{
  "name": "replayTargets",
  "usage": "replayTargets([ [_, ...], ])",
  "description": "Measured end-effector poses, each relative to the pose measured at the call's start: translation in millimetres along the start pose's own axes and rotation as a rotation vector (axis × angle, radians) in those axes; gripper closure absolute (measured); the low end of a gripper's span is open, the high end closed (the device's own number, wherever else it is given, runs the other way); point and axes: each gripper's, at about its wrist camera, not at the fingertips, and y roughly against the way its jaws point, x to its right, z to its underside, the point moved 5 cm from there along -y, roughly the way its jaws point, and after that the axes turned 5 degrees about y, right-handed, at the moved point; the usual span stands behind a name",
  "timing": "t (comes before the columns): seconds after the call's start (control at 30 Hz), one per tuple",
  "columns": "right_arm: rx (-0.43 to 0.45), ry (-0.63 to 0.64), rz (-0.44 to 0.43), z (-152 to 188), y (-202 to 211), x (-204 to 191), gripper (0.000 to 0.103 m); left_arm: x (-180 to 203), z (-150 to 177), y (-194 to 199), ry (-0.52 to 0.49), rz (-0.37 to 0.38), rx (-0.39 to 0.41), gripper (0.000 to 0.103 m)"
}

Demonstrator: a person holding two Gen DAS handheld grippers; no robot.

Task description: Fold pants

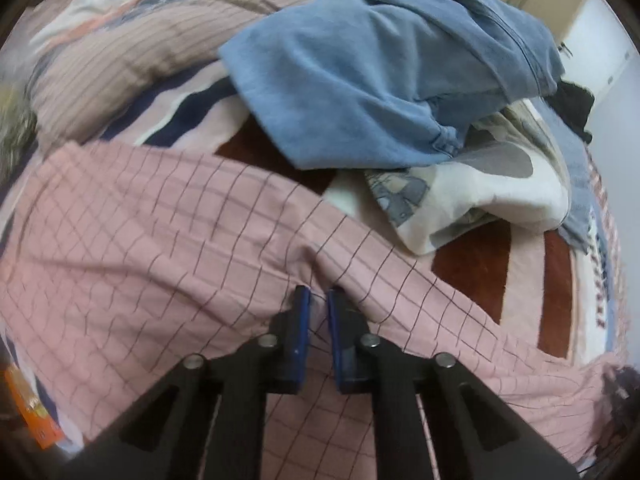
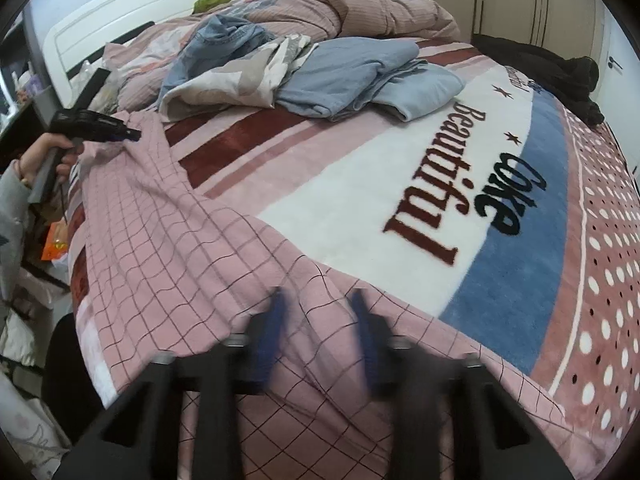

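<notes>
Two grippers sit on the pink checked pants [image 2: 168, 240] lying across the blanket [image 2: 360, 208]. My left gripper [image 1: 318, 300] pinches a fabric ridge, jaws nearly together. My right gripper [image 2: 318, 304] looks blurred, cloth between its pads; I cannot tell if it grips. I'd lift both evenly, keeping the edge taut. No containers visible.

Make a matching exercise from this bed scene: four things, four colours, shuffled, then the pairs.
Things:
1. pants
2. jacket
3. headboard
4. packet

Colours:
A. black
B. orange
C. pink with a dark grid
D. white

Pairs: 1-C, 2-A, 3-D, 4-B
</notes>
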Motion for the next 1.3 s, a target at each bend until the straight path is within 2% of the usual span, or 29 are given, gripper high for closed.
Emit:
replayTargets([
  [0.13, 0.021, 0.005, -0.018, -0.8, 4.5, -3.4, 0.098, 6.3, -4.8, 2.5, -0.023, -0.022, 0.046, 0.101],
  [0.37, 0.058, -0.022, 0.046, -9.8, 11.4, 6.6, 0.099, 9.8, -25.6, 8.2, -0.038, -0.084, 0.172, 0.103],
  [0.63, 0.017, -0.020, 0.130, -14.6, -2.7, 20.9, 0.099, 10.9, -28.9, 13.7, -0.062, -0.034, 0.168, 0.103],
  [0.73, 0.017, -0.006, 0.138, -19.8, -1.8, 15.8, 0.093, 13.1, -21.1, 26.9, -0.097, -0.007, 0.174, 0.103],
  [0.8, 0.038, 0.017, 0.114, -29.2, 2.6, 5.4, 0.085, 12.0, -15.6, 39.9, -0.120, 0.006, 0.190, 0.091],
  [0.83, 0.046, 0.054, 0.089, -37.6, 3.7, -7.5, 0.076, 10.1, -13.0, 45.2, -0.129, 0.015, 0.200, 0.073],
  [0.87, 0.046, 0.096, 0.080, -44.2, 2.0, -19.8, 0.065, 7.5, -10.5, 50.7, -0.136, 0.022, 0.217, 0.060],
  [0.93, 0.038, 0.204, 0.052, -58.5, -8.3, -53.6, 0.063, 0.1, -5.3, 64.2, -0.145, 0.023, 0.254, 0.059],
  [1.0, 0.028, 0.289, 0.007, -69.8, -21.7, -85.8, 0.063, -6.2, -1.0, 69.0, -0.142, 0.045, 0.255, 0.059],
  [1.1, 0.030, 0.405, -0.087, -85.7, -43.0, -131.5, 0.053, -16.4, 10.0, 73.5, -0.139, 0.094, 0.258, 0.056],
  [1.17, 0.020, 0.403, -0.149, -95.2, -55.9, -149.0, 0.052, -20.1, 16.6, 74.5, -0.139, 0.112, 0.262, 0.048],
  [1.23, 0.006, 0.332, -0.194, -101.6, -60.1, -149.9, 0.052, -20.7, 25.7, 70.9, -0.151, 0.127, 0.237, 0.046],
  [1.3, 0.016, 0.265, -0.187, -103.0, -54.7, -141.5, 0.051, -20.2, 34.0, 67.8, -0.166, 0.115, 0.221, 0.046],
])
